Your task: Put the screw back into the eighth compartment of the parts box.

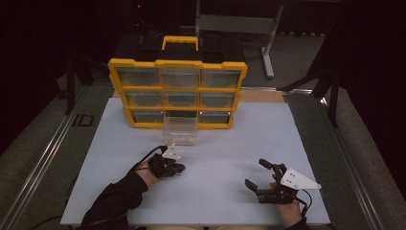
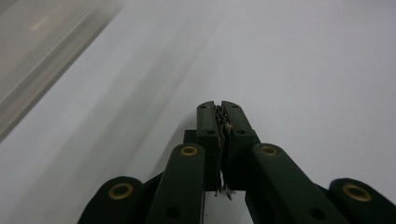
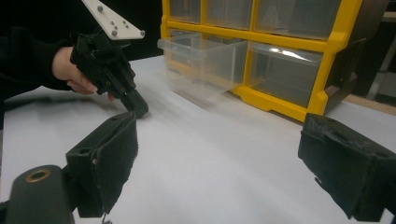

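Note:
A yellow and black organizer [image 1: 177, 93] with clear drawers stands upright at the back of the white board [image 1: 225, 143]. Its bottom middle drawer [image 1: 180, 130] is pulled out toward me and looks empty. My left gripper [image 1: 179, 167] lies low on the board just in front of that drawer, tip pointing right. Its jaws are pressed together [image 2: 218, 106], and between them I can make out just frayed pad edges. My right gripper [image 1: 255, 173] rests at the front right, wide open with nothing between its fingers [image 3: 222, 126]. In the right gripper view, the left gripper [image 3: 137, 106] touches the board beside the drawer [image 3: 205, 60].
The white board ends close behind the organizer [image 3: 289, 46] and drops to grey floor with metal rails on both sides. A grey table frame [image 1: 268, 43] stands farther back. Open board lies between the two grippers.

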### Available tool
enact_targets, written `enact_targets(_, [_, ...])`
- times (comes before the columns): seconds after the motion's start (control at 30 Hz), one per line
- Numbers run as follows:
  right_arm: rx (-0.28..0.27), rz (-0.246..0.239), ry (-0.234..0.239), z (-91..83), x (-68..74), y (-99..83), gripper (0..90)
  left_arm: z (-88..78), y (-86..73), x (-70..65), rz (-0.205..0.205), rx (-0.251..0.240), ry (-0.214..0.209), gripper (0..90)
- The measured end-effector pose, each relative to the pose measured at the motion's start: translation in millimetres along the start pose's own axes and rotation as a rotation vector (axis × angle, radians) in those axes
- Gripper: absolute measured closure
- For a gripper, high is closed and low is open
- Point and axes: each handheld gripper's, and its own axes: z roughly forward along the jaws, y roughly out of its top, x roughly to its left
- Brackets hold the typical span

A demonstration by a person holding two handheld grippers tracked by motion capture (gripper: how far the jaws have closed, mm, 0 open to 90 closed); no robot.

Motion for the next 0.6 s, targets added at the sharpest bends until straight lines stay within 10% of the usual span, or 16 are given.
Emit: enact_targets(0.6, [-0.004,0.002,0.003,0.4,0.1,-0.2,12.0,-36.1,23.4,0.3,-0.007,-0.084,0.026,87.7])
